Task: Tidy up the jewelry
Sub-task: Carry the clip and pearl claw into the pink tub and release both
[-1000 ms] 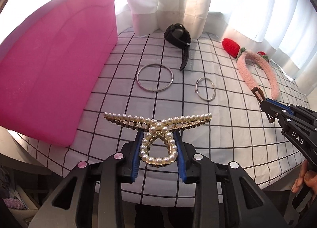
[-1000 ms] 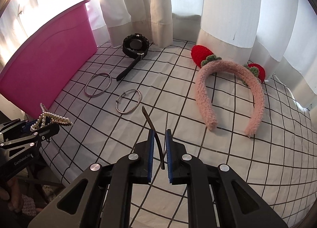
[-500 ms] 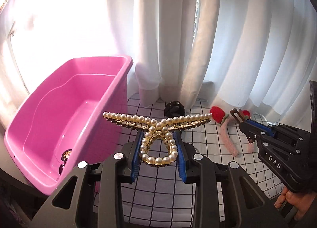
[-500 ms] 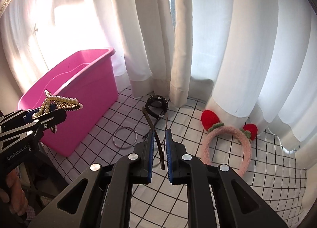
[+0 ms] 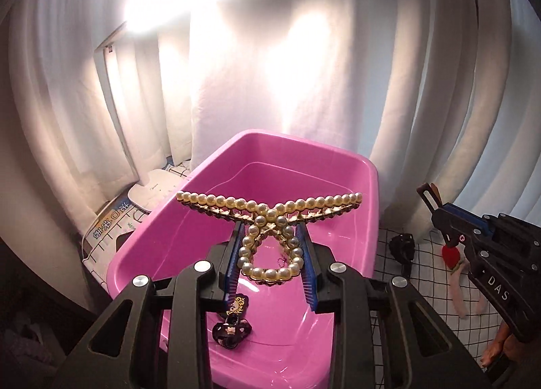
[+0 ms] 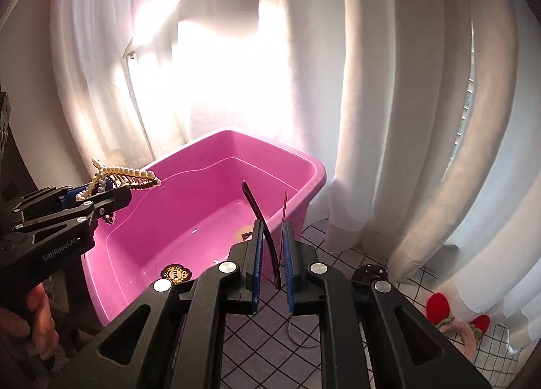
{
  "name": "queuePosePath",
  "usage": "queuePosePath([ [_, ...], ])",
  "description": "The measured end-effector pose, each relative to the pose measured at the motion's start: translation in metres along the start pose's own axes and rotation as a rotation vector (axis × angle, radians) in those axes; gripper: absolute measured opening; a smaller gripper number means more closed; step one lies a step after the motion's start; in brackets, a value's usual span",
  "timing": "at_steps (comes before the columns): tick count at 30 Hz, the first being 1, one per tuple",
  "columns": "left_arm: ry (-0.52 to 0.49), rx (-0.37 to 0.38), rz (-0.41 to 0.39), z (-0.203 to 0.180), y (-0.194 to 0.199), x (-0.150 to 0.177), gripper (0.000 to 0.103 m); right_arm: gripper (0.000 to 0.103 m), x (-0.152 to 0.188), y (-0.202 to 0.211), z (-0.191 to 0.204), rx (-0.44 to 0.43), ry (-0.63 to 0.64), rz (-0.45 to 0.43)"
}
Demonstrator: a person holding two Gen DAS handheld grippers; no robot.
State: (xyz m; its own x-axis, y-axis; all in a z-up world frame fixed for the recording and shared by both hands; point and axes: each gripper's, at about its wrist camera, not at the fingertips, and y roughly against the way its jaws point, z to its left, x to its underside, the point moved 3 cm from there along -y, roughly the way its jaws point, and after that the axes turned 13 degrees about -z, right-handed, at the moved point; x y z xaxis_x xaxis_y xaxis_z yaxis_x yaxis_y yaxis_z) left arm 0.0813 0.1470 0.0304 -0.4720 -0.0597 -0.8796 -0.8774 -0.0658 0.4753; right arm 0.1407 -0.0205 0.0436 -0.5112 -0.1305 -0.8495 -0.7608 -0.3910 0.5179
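My left gripper (image 5: pixel 269 247) is shut on a pearl hair clip (image 5: pixel 268 216) and holds it in the air over the pink plastic bin (image 5: pixel 358 162). It also shows in the right wrist view (image 6: pixel 101 192) with the pearl clip (image 6: pixel 125 174) above the bin's near left rim. My right gripper (image 6: pixel 272 240) is shut on a thin dark hair clip (image 6: pixel 260 220), held just right of and above the pink bin (image 6: pixel 314 169). A small dark ornament (image 5: pixel 233 321) lies on the bin floor.
White curtains hang behind the bin. On the checked cloth (image 6: pixel 257 338) to the right lie a black watch (image 6: pixel 370 272), a metal ring (image 6: pixel 302 335) and a pink headband with red strawberries (image 6: pixel 463 331). A white device (image 5: pixel 152 194) sits left of the bin.
Both grippers have swung left and moved over and beside the pink bin, each holding its clip. The cloth with the watch and rings has slid out to the right.
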Motion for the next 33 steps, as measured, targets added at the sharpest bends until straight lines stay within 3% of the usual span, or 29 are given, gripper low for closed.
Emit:
queuePosePath([
  [8,0.043,-0.061,0.094,0.051,-0.040,0.016,0.030,0.011,-0.006,-0.070,0.051,-0.062,0.023,0.093],
  [19,0.031,-0.048,0.213,0.059,-0.079,0.035,0.030,0.014,0.009,-0.130,0.065,-0.037,0.031,0.227],
  [20,0.033,-0.046,0.220,0.060,-0.080,0.036,0.031,0.015,0.010,-0.133,0.065,-0.032,0.036,0.236],
  [21,0.032,-0.047,0.222,0.060,-0.081,0.037,0.031,0.023,0.011,-0.134,0.065,-0.021,0.039,0.245],
  [22,0.027,-0.049,0.221,0.060,-0.081,0.037,0.032,0.039,0.012,-0.136,0.065,-0.011,0.042,0.254],
  [24,0.013,-0.062,0.205,0.060,-0.079,0.035,0.044,0.051,0.012,-0.138,0.062,0.001,0.031,0.259],
  [27,0.004,-0.072,0.181,0.062,-0.076,0.031,0.064,0.051,0.012,-0.139,0.058,0.020,0.017,0.264],
  [33,0.021,-0.082,0.184,0.067,-0.074,0.032,0.070,0.052,0.012,-0.135,0.055,0.033,0.004,0.265],
])
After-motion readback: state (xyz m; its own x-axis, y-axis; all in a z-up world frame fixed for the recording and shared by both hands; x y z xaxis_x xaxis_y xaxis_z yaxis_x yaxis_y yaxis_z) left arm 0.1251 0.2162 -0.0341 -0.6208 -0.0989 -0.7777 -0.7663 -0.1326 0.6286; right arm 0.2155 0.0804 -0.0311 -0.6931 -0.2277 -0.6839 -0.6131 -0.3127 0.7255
